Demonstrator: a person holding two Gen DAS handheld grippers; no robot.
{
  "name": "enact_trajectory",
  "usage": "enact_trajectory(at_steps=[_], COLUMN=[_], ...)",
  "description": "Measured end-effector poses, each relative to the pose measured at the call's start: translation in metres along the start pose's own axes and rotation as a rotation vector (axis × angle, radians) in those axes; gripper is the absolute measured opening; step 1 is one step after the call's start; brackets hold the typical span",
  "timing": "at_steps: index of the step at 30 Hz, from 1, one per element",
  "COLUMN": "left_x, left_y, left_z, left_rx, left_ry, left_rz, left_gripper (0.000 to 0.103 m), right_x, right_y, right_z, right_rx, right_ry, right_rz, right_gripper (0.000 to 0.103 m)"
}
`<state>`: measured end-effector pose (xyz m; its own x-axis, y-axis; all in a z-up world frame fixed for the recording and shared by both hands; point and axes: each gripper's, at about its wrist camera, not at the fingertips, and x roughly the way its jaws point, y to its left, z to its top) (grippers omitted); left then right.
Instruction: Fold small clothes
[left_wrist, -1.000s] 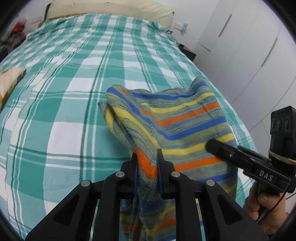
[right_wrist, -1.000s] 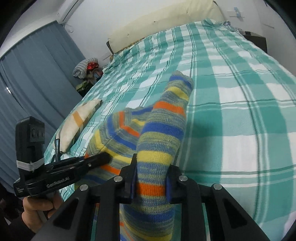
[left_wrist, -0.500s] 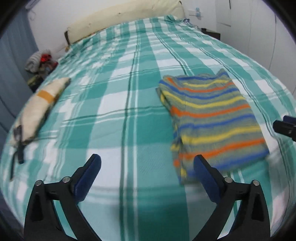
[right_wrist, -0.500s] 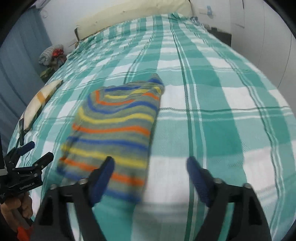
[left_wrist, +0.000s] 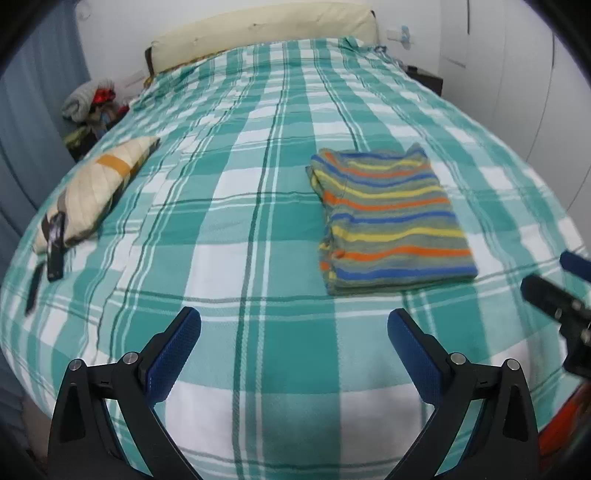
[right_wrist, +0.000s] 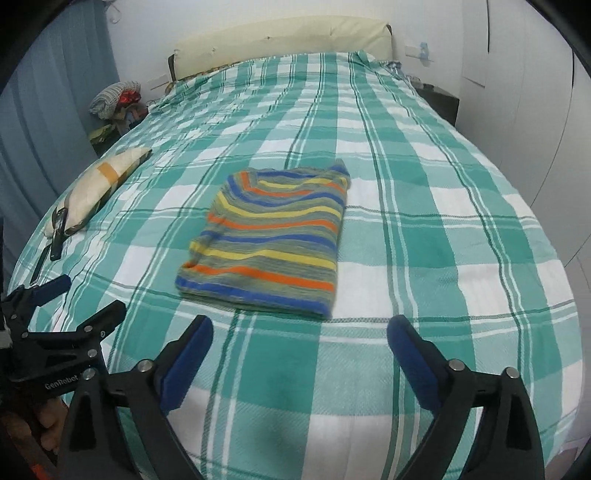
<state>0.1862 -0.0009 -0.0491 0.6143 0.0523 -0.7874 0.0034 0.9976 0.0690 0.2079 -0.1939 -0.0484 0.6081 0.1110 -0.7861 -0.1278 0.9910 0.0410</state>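
Folded striped garment (left_wrist: 391, 218) on bed (left_wrist: 258, 332) — quilted pouch (left_wrist: 96, 188) well apart.

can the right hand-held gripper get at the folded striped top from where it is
Probably yes: the right hand-held gripper is open, the striped top lies flat just ahead, and only bare bedspread lies between.

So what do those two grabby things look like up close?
Both look alike. The left gripper and the right gripper have black plastic frames shaped like open triangles, with round silver bolts. Their fingers are lined with bumpy dark blue pads. In the right wrist view, the left gripper's side carries small white letters that look like "GenRobot".
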Motion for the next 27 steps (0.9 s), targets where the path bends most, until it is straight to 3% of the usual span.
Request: enact_trajectory(at_steps=[4,10,23,27], left_x=[-0.013,-0.017,-0.033,-0.036], left_y=[0.004,0.008,0.013,0.015], left_z=[0.004,0.01,0.025,0.029], left_rx=[-0.028,-0.026,-0.049,-0.057], left_ry=[-0.012,0.026,0.023,0.014], left_rz=[0.008,0.011,0.068,0.044], left_gripper=[0.101,0.101,0.103,0.102], right_x=[-0.012,-0.024,-0.029,-0.035], right_y=[0.007,0.014,0.013,0.016], right_z=[0.0,0.006,0.023,0.034], right_rx=[-0.009,-0.001,-0.01,-0.016], right_ry=[-0.014,-0.027,-0.006,-0.02], right_rz=[-0.008,-0.009,-0.064,-0.065], right_gripper=[0.102,0.102,0.102,0.102])
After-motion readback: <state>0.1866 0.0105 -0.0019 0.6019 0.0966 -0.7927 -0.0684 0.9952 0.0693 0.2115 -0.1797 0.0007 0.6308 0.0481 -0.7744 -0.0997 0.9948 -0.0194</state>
